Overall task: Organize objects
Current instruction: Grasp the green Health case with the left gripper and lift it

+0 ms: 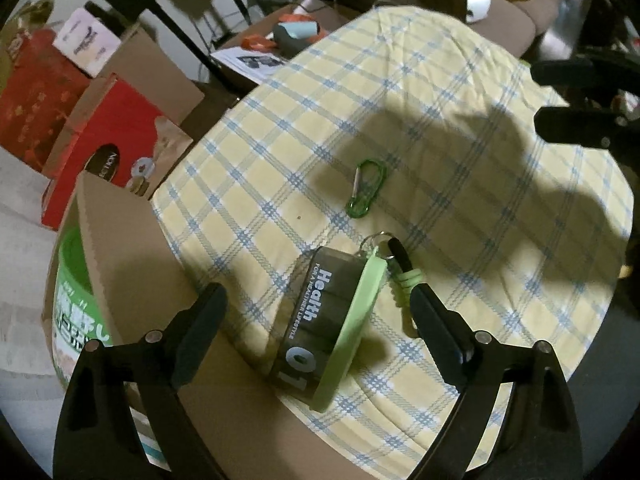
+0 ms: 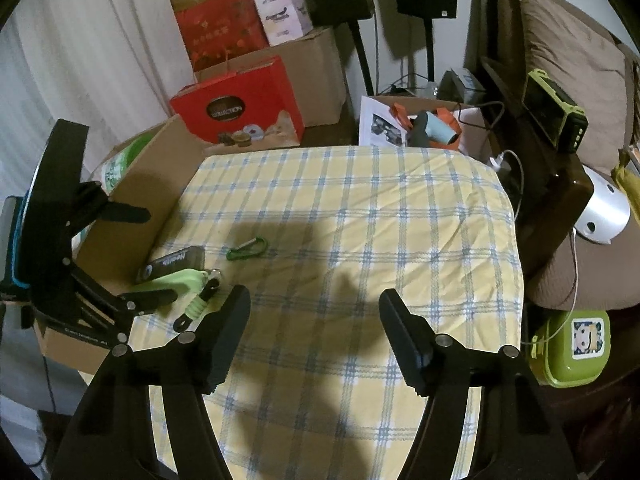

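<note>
A dark pill case (image 1: 316, 312) marked "Health 01", with a pale green lid, lies at the left edge of the plaid cloth (image 1: 440, 100), against a cardboard flap. My left gripper (image 1: 318, 294) points down over it, open. The case sits between its fingers and the pads stand clear of it. A key ring with a braided green cord (image 1: 404, 282) hangs off the case's far end, beside the right finger. A green carabiner (image 1: 366, 188) lies further out on the cloth. In the right wrist view my right gripper (image 2: 315, 298) hovers open over bare cloth, right of the case (image 2: 172, 264), cord (image 2: 198, 304) and carabiner (image 2: 246, 249).
An open cardboard box (image 2: 152, 184) borders the cloth on the left, with red boxes (image 2: 240, 108) stacked behind it. Papers and a small teal device (image 2: 436, 126) lie beyond the far edge. A green lunch box (image 2: 572, 348) and a white curved shell (image 2: 604, 216) sit off the right side.
</note>
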